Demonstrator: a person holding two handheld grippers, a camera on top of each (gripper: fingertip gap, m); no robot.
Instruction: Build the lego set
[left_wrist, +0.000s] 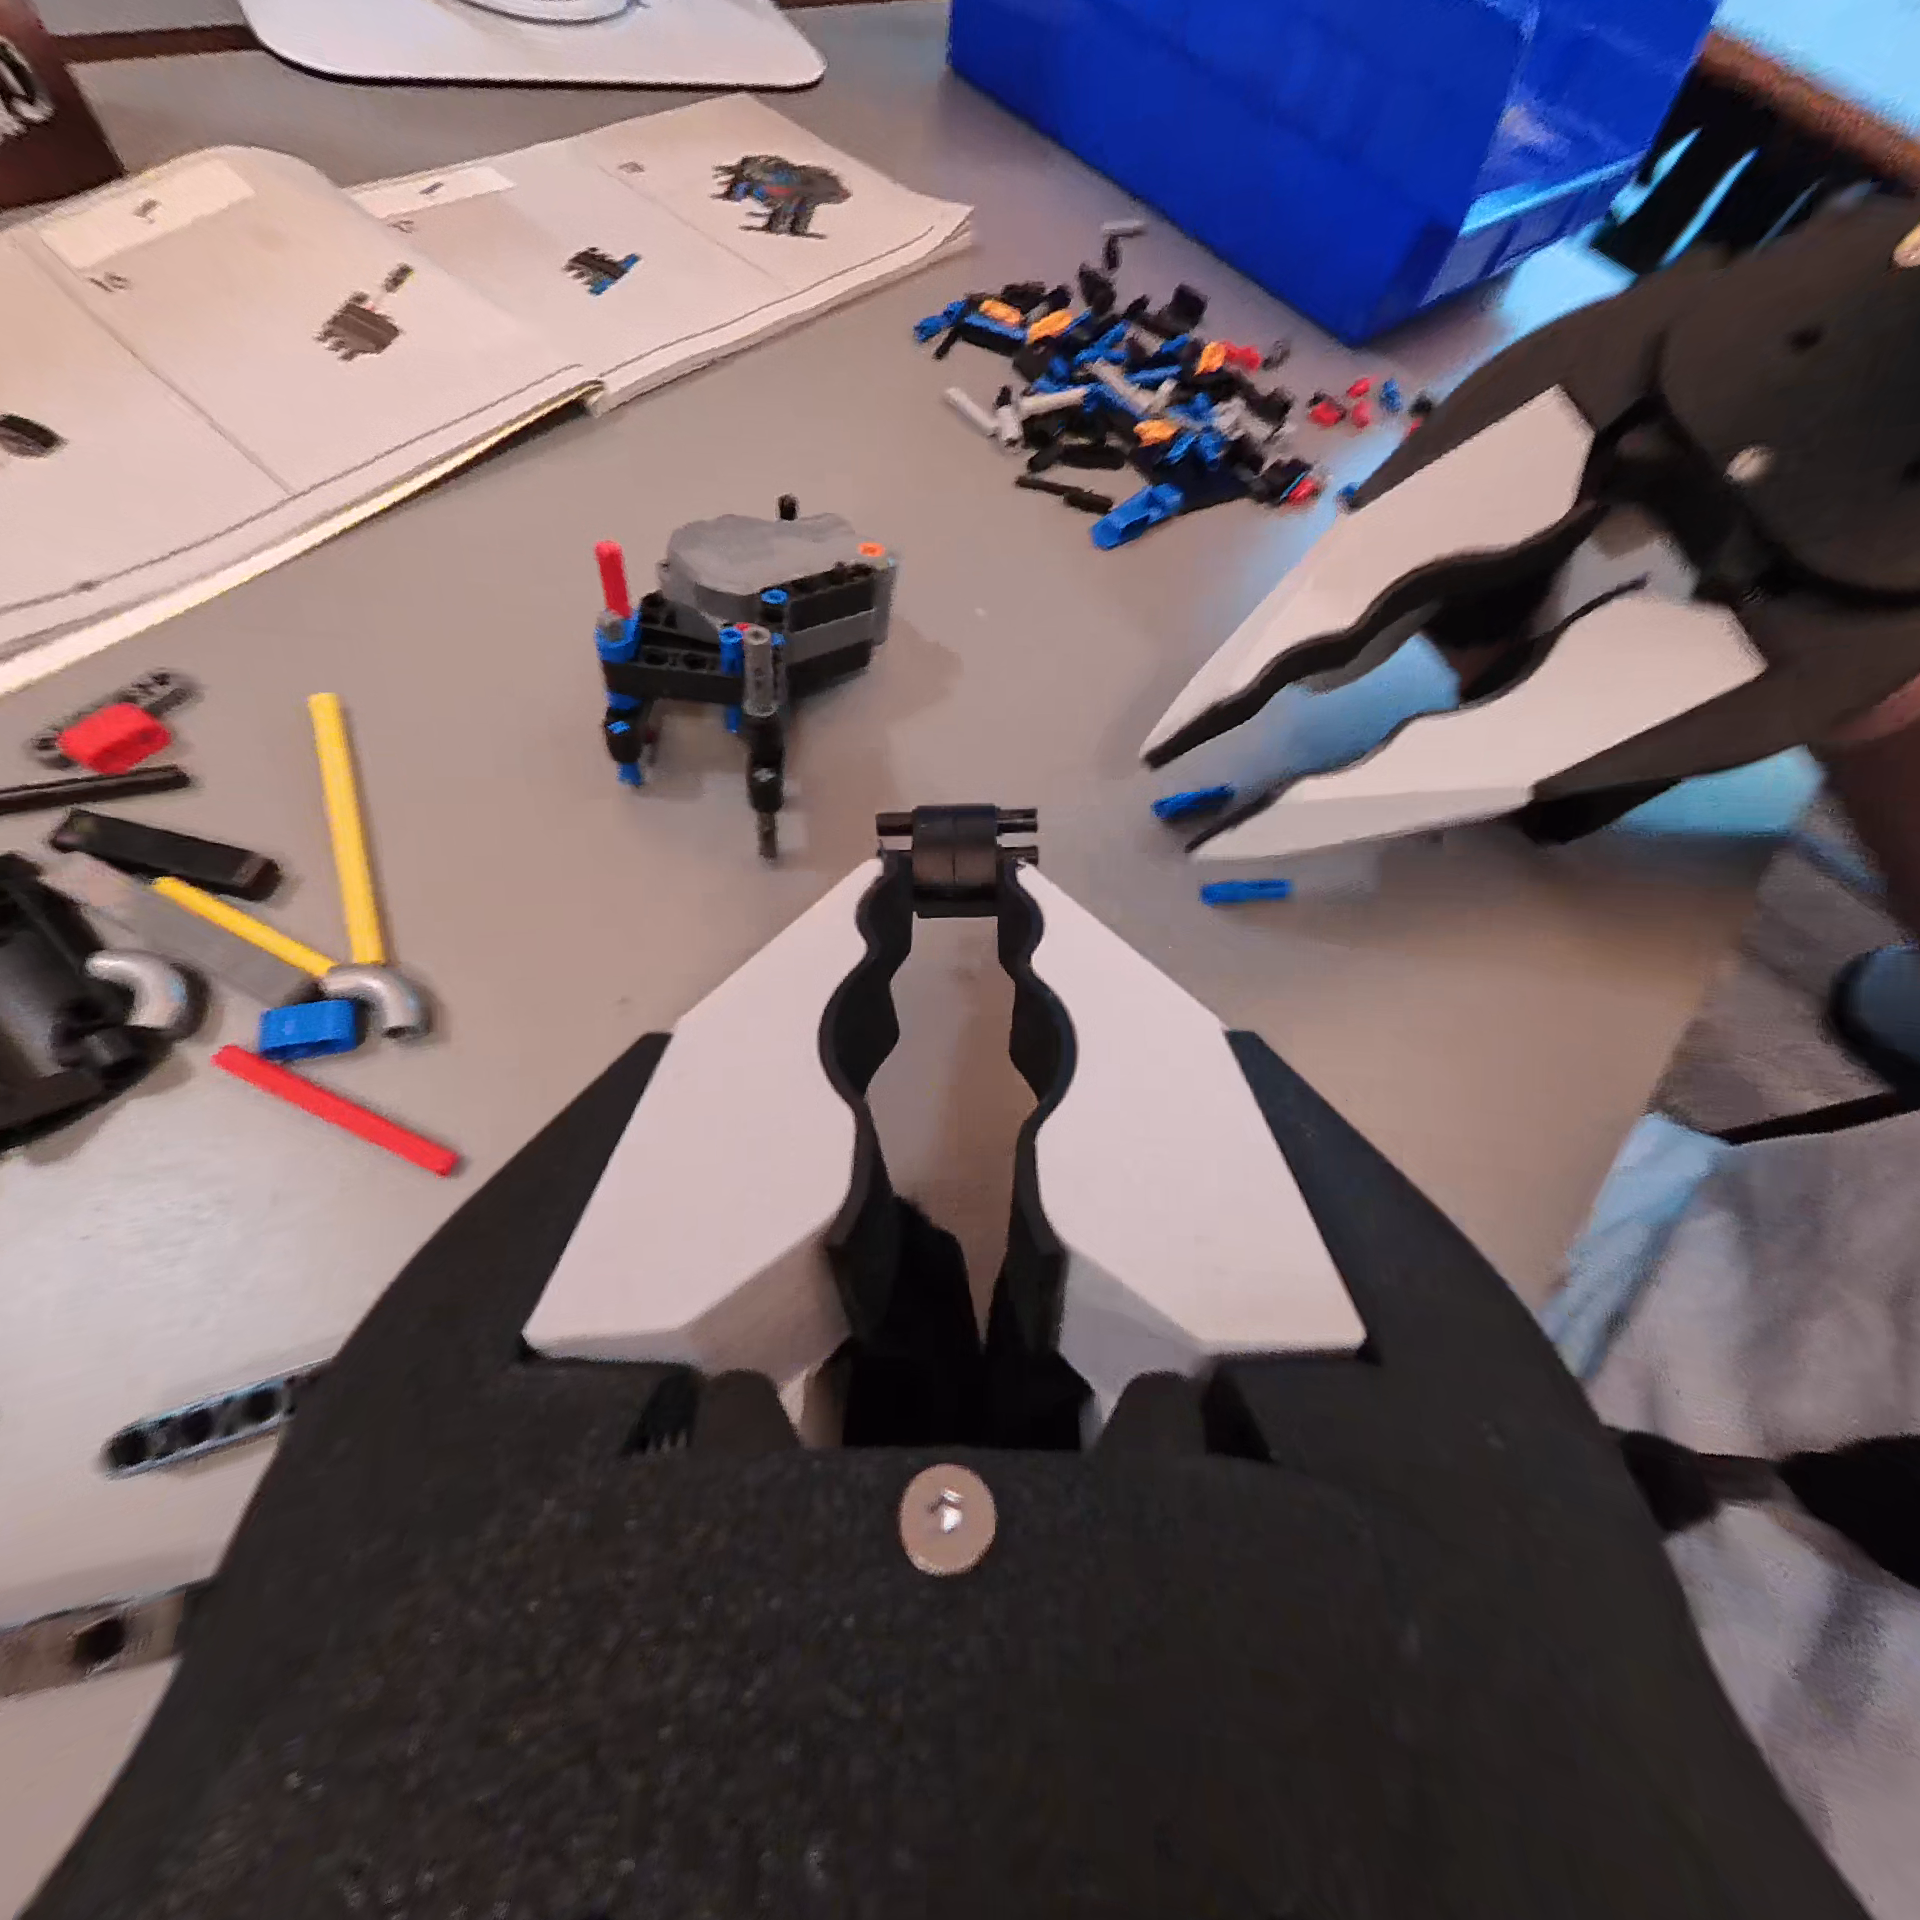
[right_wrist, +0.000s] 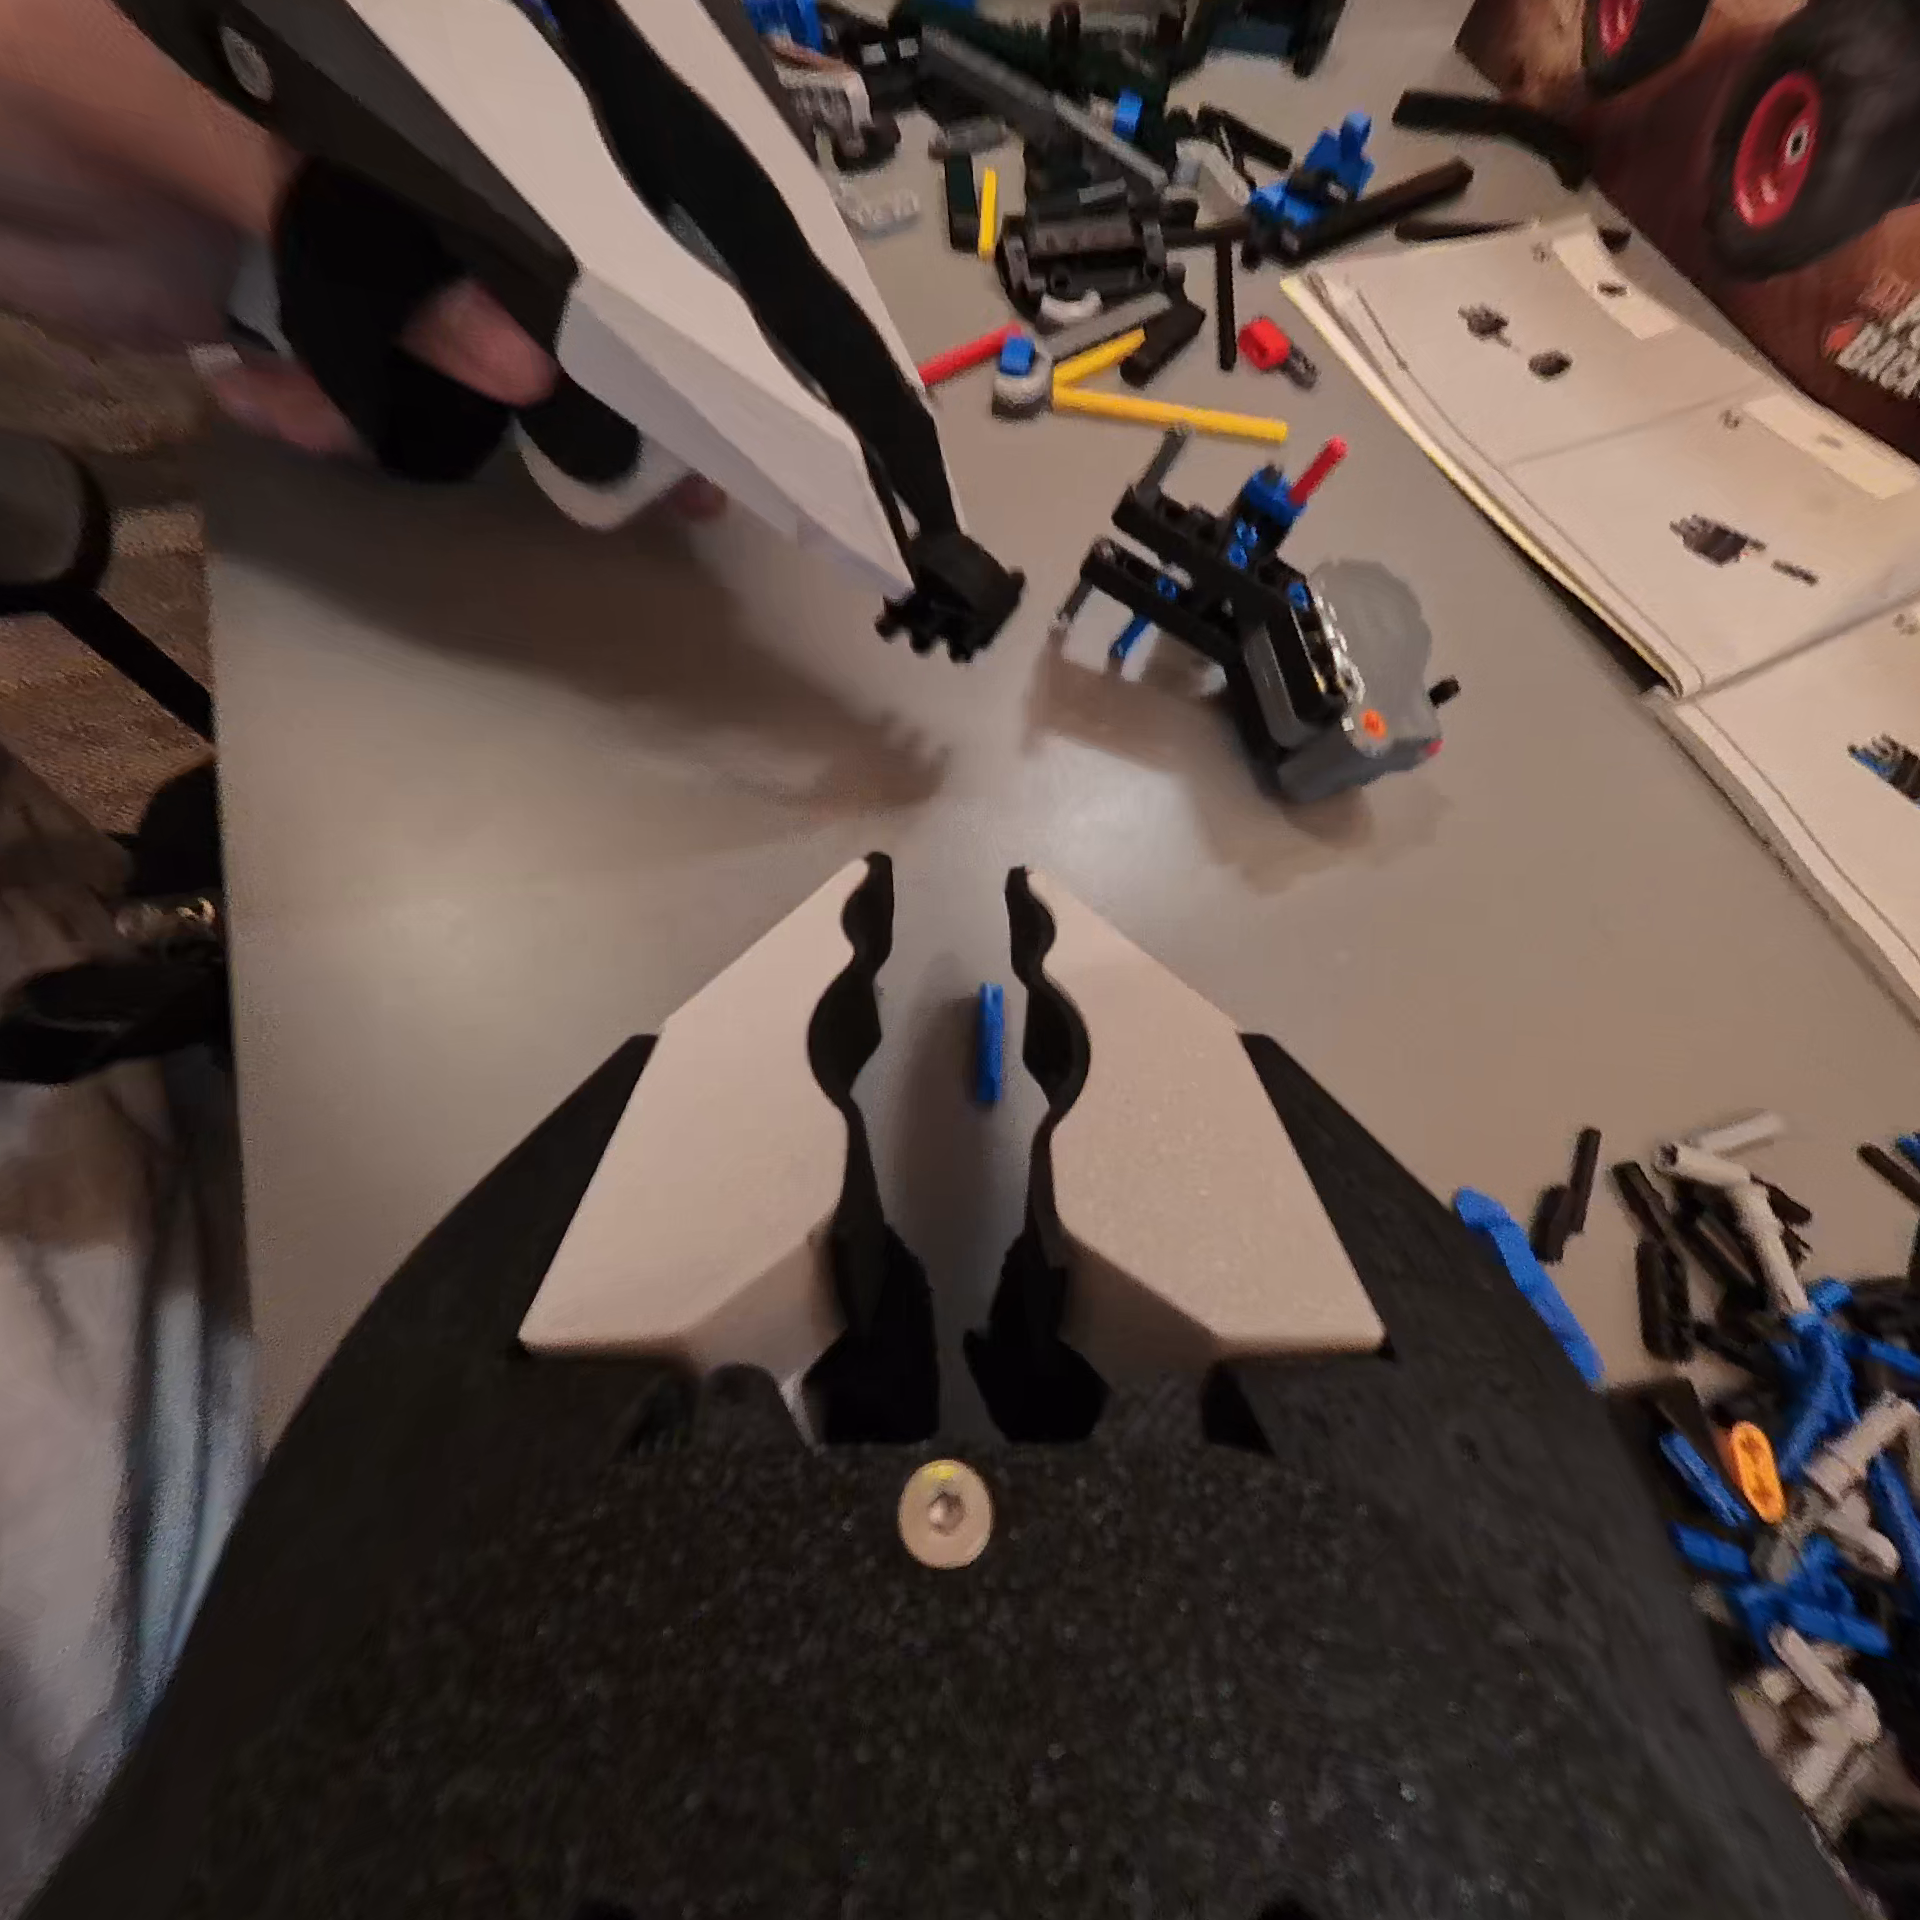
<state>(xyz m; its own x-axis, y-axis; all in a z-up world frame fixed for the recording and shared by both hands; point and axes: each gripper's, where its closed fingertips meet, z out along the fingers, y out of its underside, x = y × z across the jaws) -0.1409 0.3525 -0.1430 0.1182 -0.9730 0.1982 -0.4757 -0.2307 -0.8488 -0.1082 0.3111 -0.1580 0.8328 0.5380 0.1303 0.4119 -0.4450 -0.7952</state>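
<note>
My left gripper (left_wrist: 954, 868) is shut on a small black connector piece with pins (left_wrist: 954, 852), held above the grey table; it also shows in the right wrist view (right_wrist: 951, 603). The part-built model (left_wrist: 743, 634) with a grey motor block, black beams, blue pins and a red axle stands just beyond it, and shows in the right wrist view (right_wrist: 1262, 623) too. My right gripper (right_wrist: 951, 883) is open and empty above the table, with a small blue pin (right_wrist: 987, 1042) lying on the table between its fingers. In the left wrist view it (left_wrist: 1174, 800) reaches in from the right.
An open instruction booklet (left_wrist: 312, 343) lies at the back left. A pile of loose black, blue and grey pieces (left_wrist: 1132, 405) sits beside a blue bin (left_wrist: 1299, 135). Yellow and red axles (left_wrist: 343, 821) and black parts lie at the left. Two blue pins (left_wrist: 1242, 890) lie near the right gripper.
</note>
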